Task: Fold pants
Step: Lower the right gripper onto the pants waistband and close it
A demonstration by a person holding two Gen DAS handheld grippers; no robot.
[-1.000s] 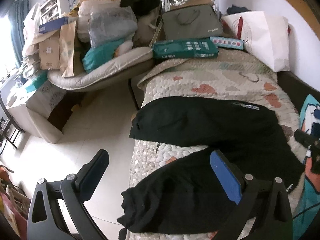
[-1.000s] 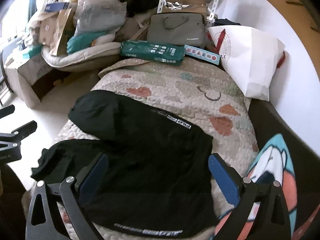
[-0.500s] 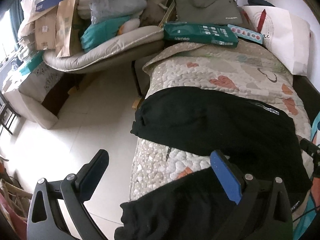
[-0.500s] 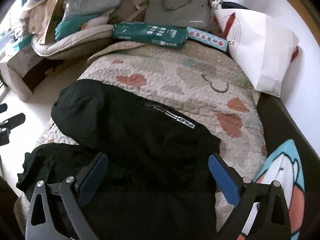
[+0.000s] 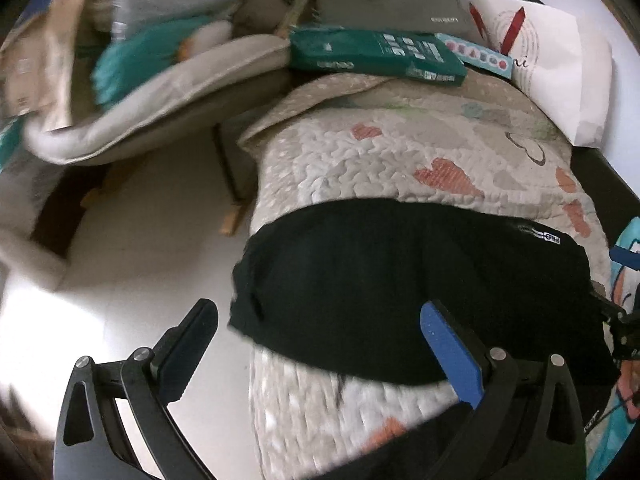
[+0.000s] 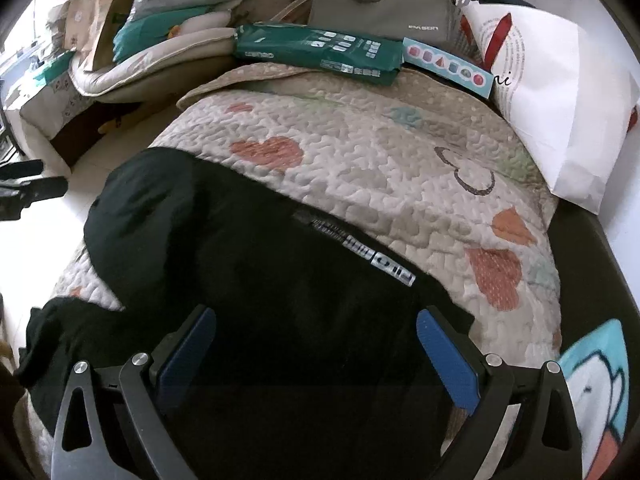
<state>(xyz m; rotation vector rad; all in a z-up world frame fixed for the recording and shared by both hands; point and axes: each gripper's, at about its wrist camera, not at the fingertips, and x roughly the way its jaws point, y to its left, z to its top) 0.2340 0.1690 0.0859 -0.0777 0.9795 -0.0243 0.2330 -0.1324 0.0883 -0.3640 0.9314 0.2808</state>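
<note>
Black pants (image 5: 400,292) lie spread across a quilted bed cover (image 5: 380,160) with heart prints, legs pointing toward the bed's left edge. My left gripper (image 5: 320,320) is open above the far leg's cuff end, with nothing between its fingers. In the right wrist view the pants (image 6: 260,280) fill the lower half, a white printed label on the upper leg. My right gripper (image 6: 312,328) hangs open over the waist part, empty. The near leg is bunched at the lower left.
A green box (image 6: 320,52), a light-blue strip box (image 6: 448,62), a grey laptop bag (image 6: 380,4) and a white paper bag (image 6: 560,92) stand at the bed's far end. Piled bags and cushions (image 5: 140,60) sit left across the pale floor (image 5: 120,248). A cartoon blanket (image 6: 592,380) lies right.
Both grippers have moved forward and lower over the pants, so the far leg now sits between the left fingers' line of sight. Both stay open. The left view is motion-blurred.
</note>
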